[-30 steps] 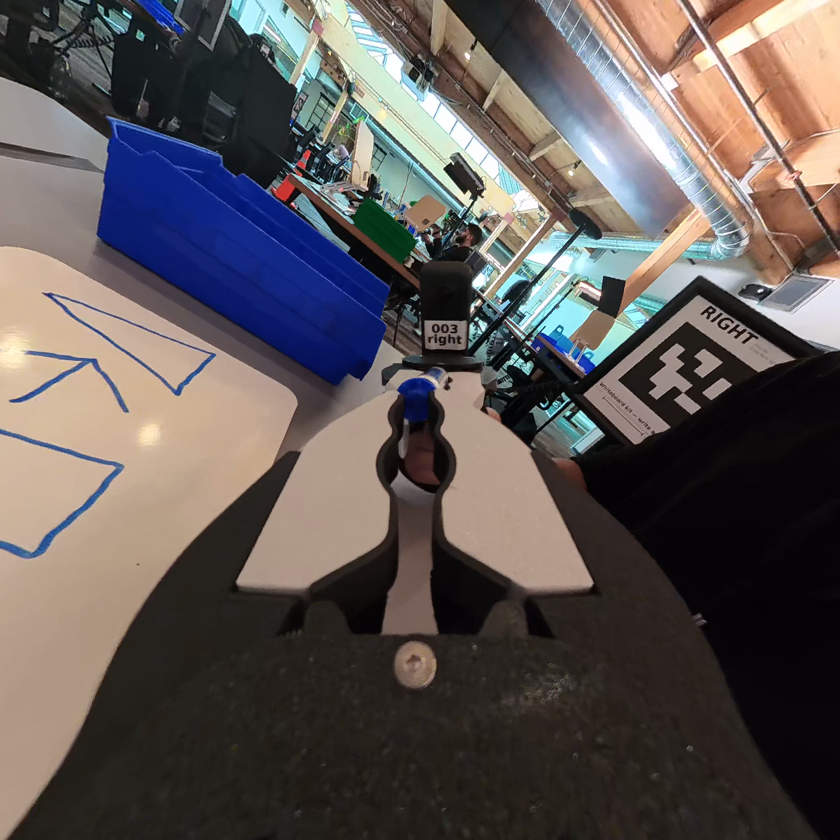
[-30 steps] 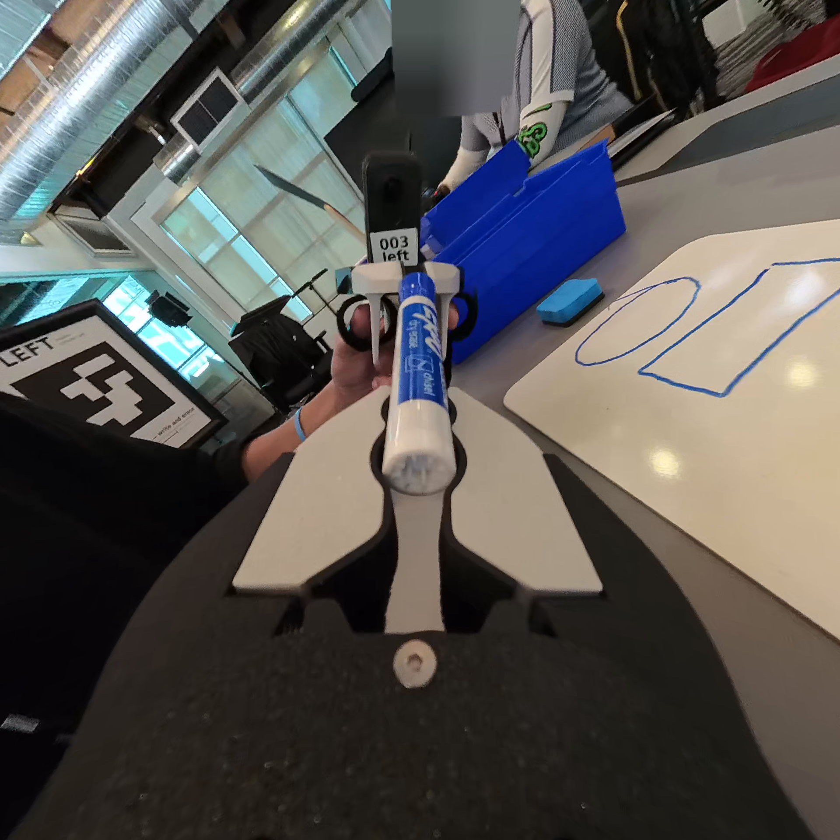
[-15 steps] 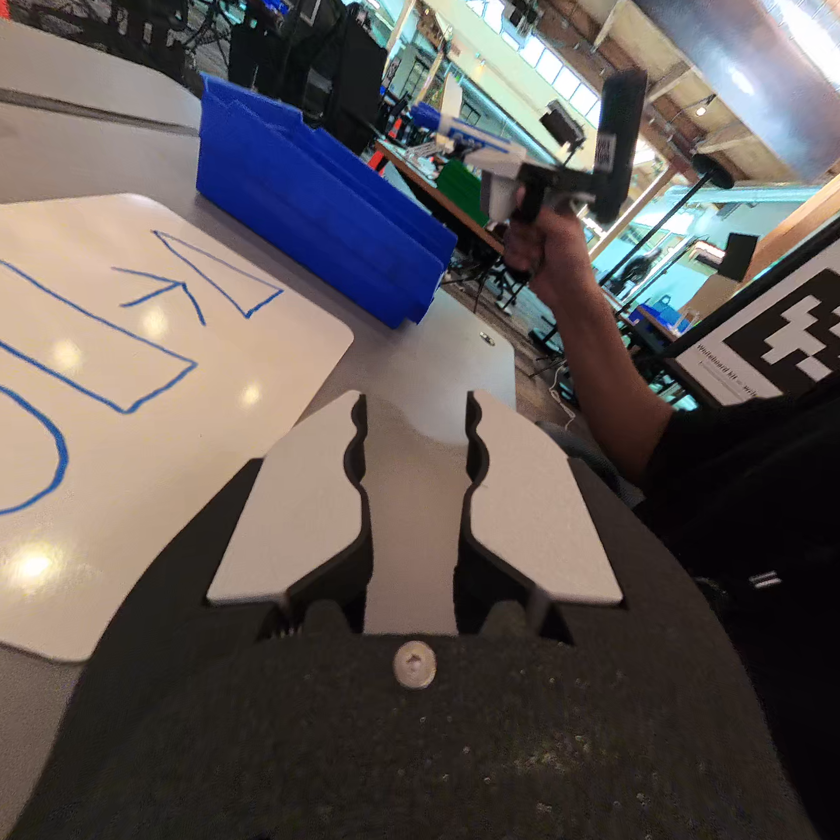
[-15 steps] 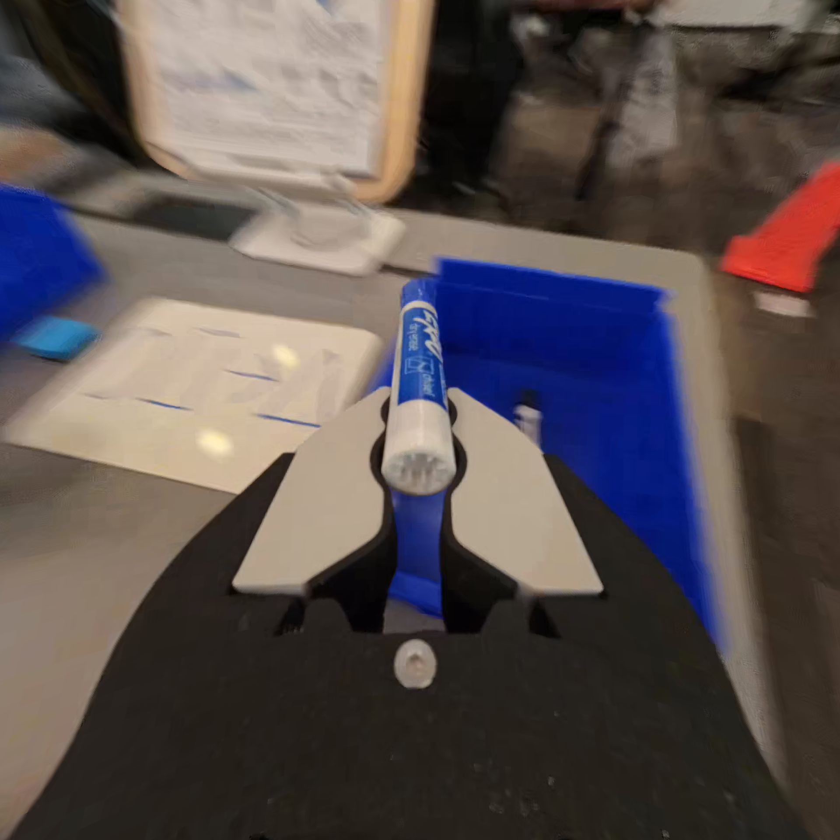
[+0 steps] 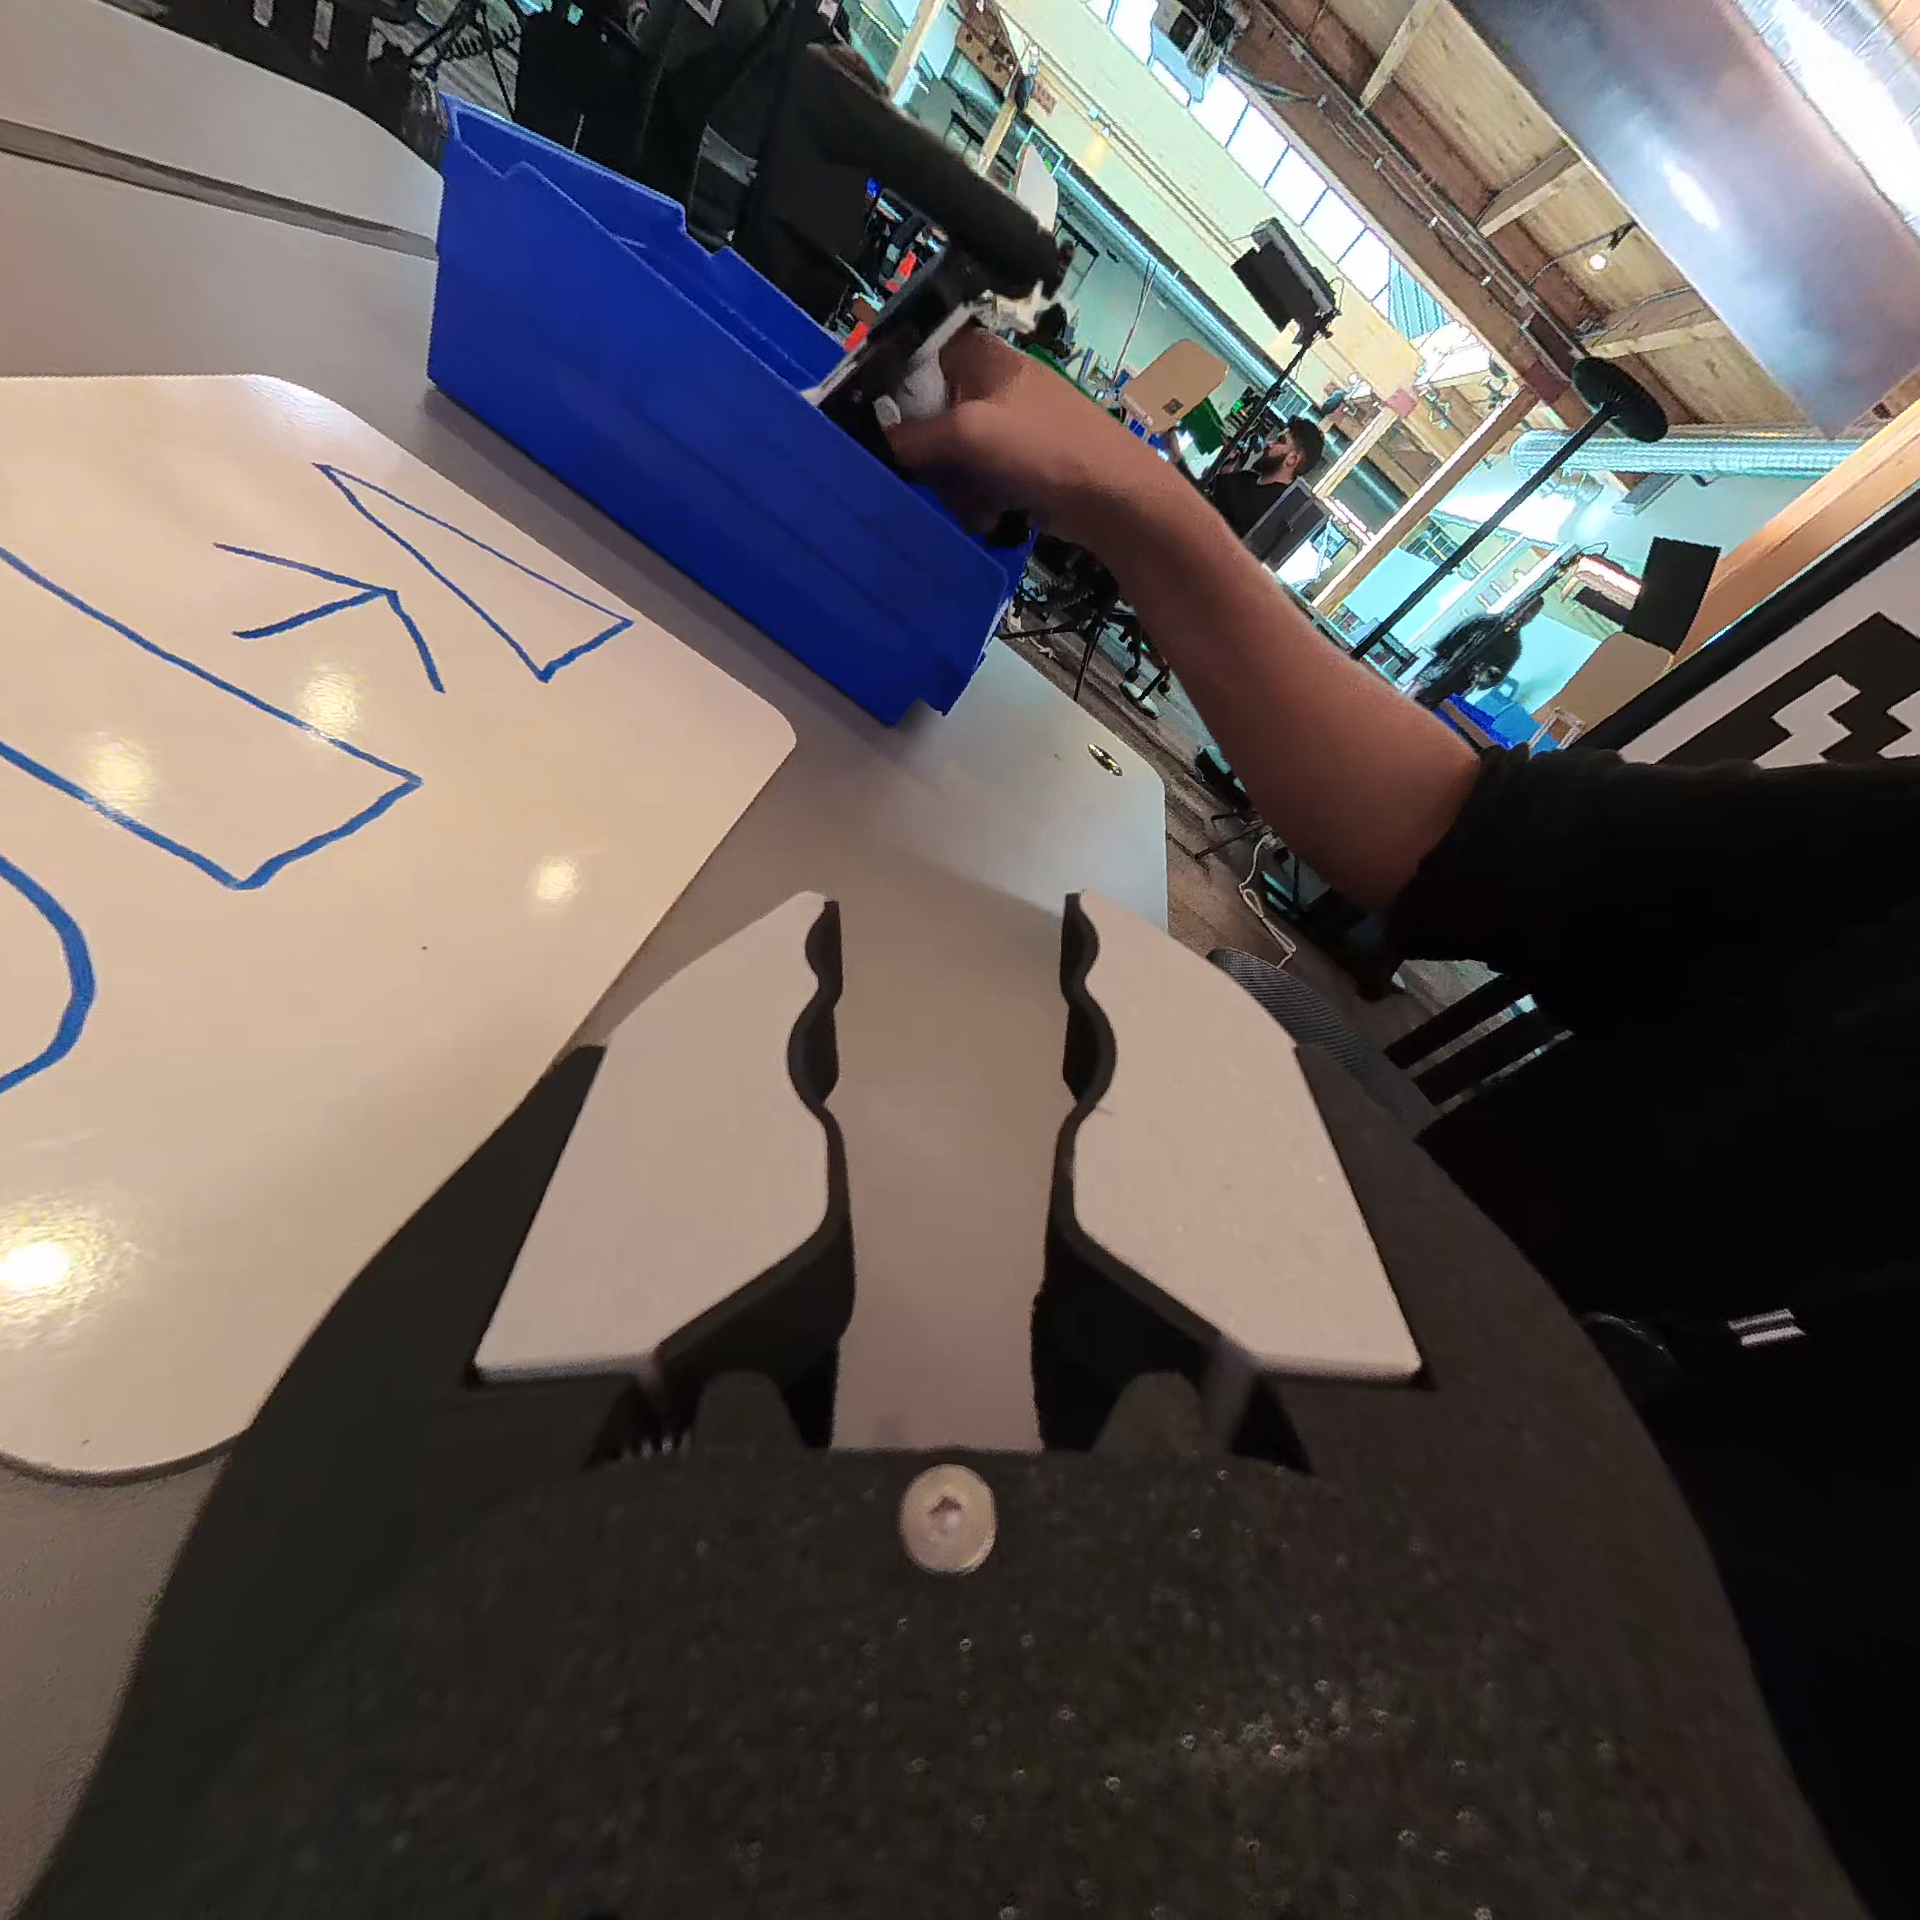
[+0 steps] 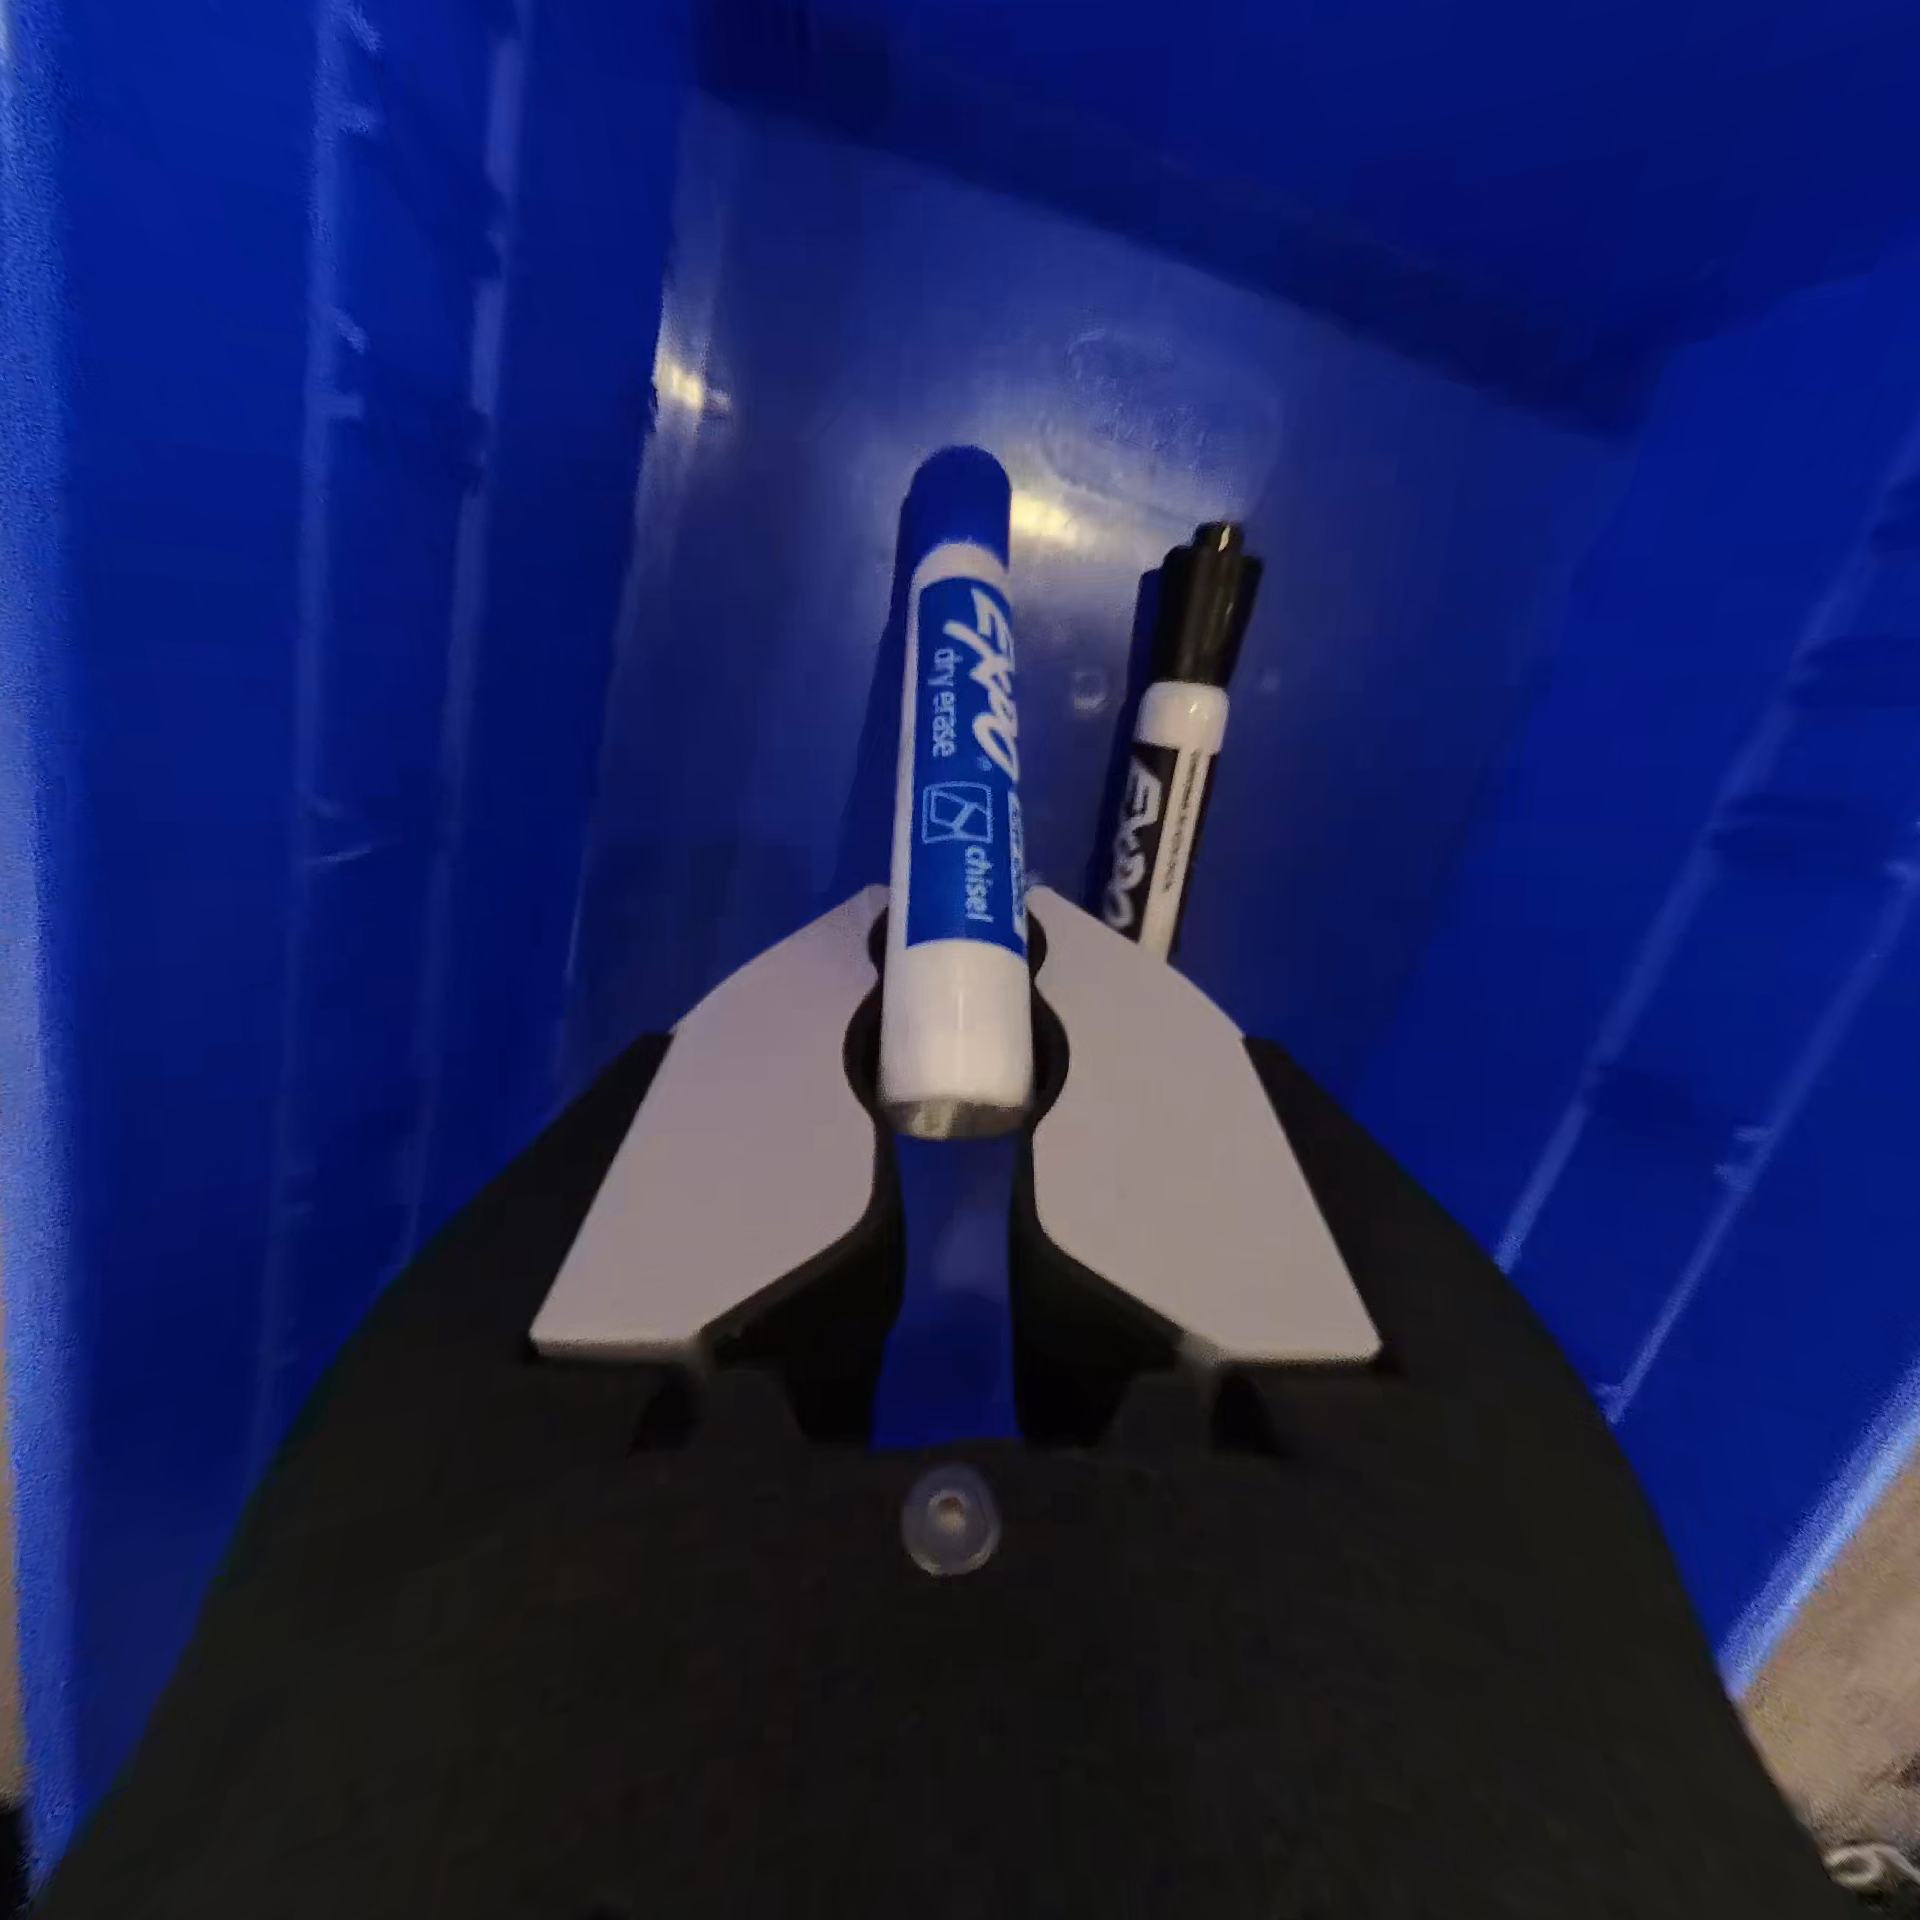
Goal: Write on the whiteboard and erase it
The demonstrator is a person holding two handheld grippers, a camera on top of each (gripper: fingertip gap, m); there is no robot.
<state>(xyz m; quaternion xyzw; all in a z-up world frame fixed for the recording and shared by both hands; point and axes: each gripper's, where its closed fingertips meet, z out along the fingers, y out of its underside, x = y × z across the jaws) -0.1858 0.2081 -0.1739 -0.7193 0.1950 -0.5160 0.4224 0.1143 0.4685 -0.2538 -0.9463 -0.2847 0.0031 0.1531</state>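
The writing step was judged complete: blue outlines were drawn across the whiteboard [image 5: 312, 831], which lay flat on the grey bench [image 5: 935, 790]. The step in hand appeared to be putting the pen away. The right gripper [image 6: 956, 935] was lowered inside the blue bin [image 6: 312, 727], its fingers [image 6: 727, 1143] closed around the white barrel of the blue marker [image 6: 956, 790], whose capped end was pointed toward the bin floor at 12 o'clock. A black marker [image 6: 1174, 769] was seen lying just beside it, at about 1 o'clock, not touching so far as could be told.

In the left wrist view the same bin [image 5: 665, 436] was seen at 11 o'clock beyond the board's far corner, with the person's right hand [image 5: 987, 436] reaching into it. The left gripper [image 5: 945, 997] was held above the bench at the board's near edge, its fingers [image 5: 686, 1164] spread well apart and holding nothing.

The next move was judged to call for the right fingers to be parted so that the blue marker could be dropped beside the black one, then withdrawn clear of the bin walls. No eraser was visible in either view, so one would have to be found before wiping.
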